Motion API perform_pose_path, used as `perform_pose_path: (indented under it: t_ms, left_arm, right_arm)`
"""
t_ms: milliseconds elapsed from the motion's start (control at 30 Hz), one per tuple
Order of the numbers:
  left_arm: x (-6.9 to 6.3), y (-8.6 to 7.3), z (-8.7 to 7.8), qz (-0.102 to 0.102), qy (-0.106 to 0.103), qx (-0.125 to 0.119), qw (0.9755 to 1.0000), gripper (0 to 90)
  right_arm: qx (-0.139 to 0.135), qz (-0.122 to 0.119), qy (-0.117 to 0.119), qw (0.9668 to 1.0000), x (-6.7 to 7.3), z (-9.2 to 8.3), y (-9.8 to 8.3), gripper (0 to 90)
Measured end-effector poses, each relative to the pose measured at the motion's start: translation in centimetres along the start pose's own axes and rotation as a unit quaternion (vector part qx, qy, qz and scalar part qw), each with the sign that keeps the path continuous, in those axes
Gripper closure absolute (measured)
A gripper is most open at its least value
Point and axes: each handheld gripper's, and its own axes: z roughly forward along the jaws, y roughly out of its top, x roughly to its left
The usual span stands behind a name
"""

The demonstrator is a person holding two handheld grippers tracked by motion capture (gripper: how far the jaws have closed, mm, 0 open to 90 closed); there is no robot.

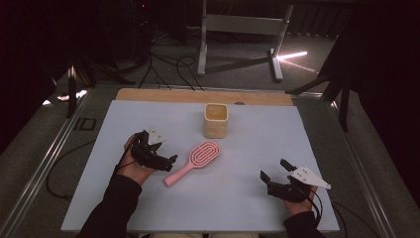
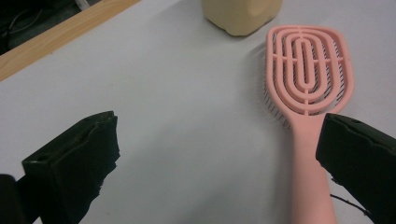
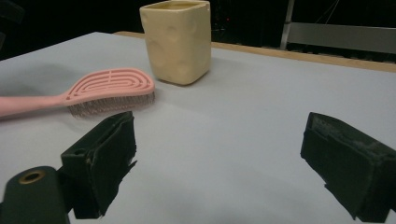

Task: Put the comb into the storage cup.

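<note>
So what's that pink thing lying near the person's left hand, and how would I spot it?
Start at the white table top; toward its far middle stands a cream cup. Just in front of it lies the pink hairbrush, bristles down, its handle slanting toward the left gripper. It is the one pink, flat thing there, with an oval head of ringed slots.
</note>
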Motion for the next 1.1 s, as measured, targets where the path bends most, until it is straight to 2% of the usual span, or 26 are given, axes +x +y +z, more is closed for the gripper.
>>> perform_pose_path:
  t_ms: [233,767,1100]
  left_arm:
    - [-0.4,0.6,0.6,0.009,-0.005,0.003,0.9999,0.0]
    - [-0.6,1.2,2.4,0.018,-0.028,0.043,0.9985,0.0]
    - [-1.3,1.7,3.9,0.025,-0.036,0.065,0.9969,0.0]
  right_arm:
    - [0.001,-0.001,0.0,1.0,0.0,0.0,0.0,10.4]
    - [0.003,-0.003,0.001,1.0,0.0,0.1,0.0,10.4]
    - [0.003,-0.003,0.003,1.0,0.0,0.1,0.0,10.4]
